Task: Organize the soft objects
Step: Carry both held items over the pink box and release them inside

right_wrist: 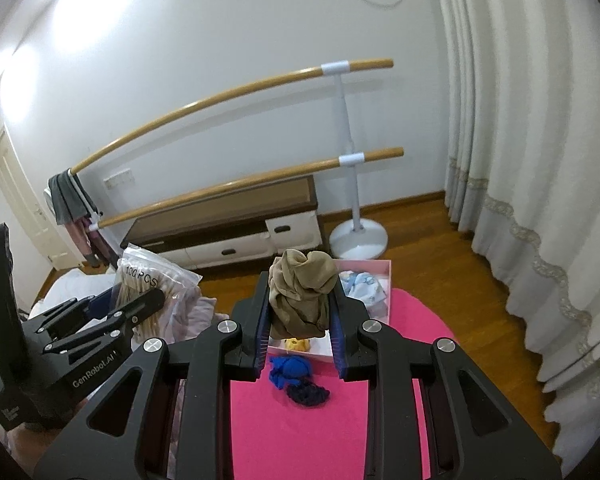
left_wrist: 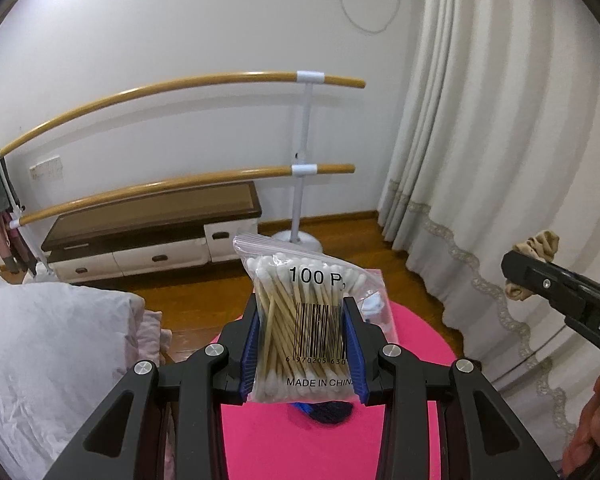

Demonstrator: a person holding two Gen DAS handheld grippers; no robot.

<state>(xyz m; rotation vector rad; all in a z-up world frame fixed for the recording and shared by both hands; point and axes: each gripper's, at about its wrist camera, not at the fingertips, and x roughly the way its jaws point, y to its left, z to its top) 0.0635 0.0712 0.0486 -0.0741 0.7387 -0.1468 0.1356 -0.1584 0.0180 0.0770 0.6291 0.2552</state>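
Left gripper (left_wrist: 303, 344): your fingers are clamped on the cotton swab bag (left_wrist: 306, 320), held upright.
Right gripper (right_wrist: 300, 332): clamped on the tan cloth (right_wrist: 302, 294), above the pink box (right_wrist: 384, 276); this hand is nearer.

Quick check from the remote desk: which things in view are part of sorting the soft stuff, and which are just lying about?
Job:
cotton swab bag, in left hand-held gripper
tan cloth, in right hand-held gripper
blue fabric
dark fabric
pink box

Lying about:
barre stand
cabinet
curtains
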